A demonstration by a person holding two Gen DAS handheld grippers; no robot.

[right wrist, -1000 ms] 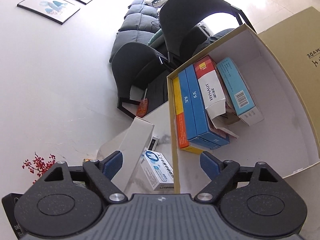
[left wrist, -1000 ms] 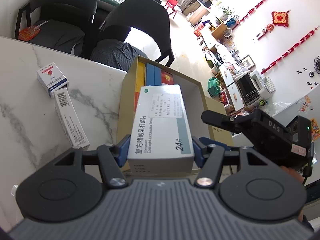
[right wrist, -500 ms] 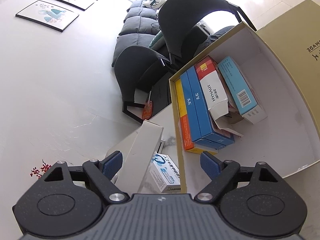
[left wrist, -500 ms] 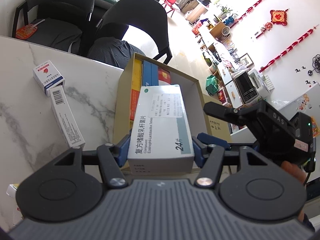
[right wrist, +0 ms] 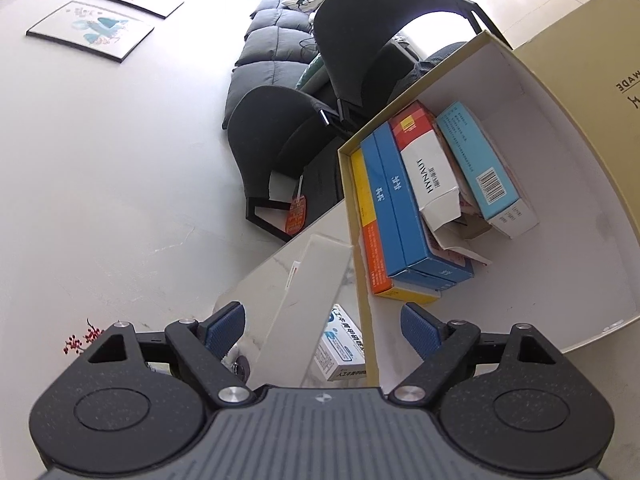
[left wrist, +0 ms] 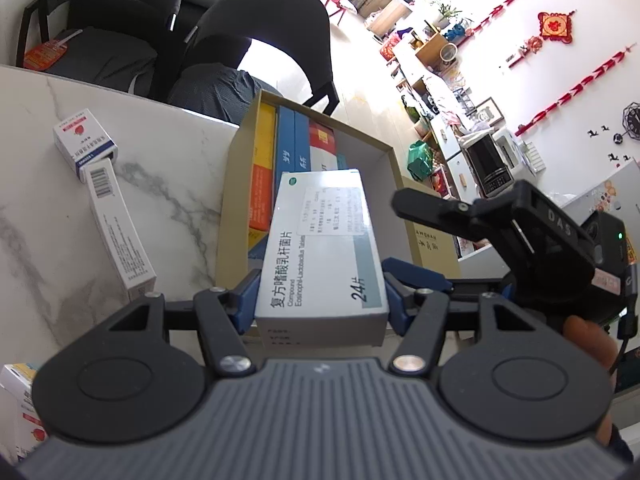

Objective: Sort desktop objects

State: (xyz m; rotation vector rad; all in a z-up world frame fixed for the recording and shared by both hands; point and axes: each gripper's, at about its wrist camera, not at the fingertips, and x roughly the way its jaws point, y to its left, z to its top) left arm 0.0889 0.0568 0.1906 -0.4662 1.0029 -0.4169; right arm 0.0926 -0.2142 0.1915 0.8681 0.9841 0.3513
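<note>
**Left wrist view: white tablet box held over the carton**

Left wrist view shows the left gripper [left wrist: 322,294] with its jaws clamped on the white tablet box [left wrist: 322,248], blue pads pressing both long sides, and the box held above the near edge of the open cardboard carton [left wrist: 232,200]. Inside the carton, blue medicine boxes [right wrist: 400,208] lie side by side with a yellow-orange one [right wrist: 370,240]. Two small white boxes [left wrist: 102,184] lie on the marble counter [left wrist: 168,168] to the left. The right gripper [right wrist: 322,330] hovers with jaws wide, nothing pressed between them, straddling the carton's wall.
</note>
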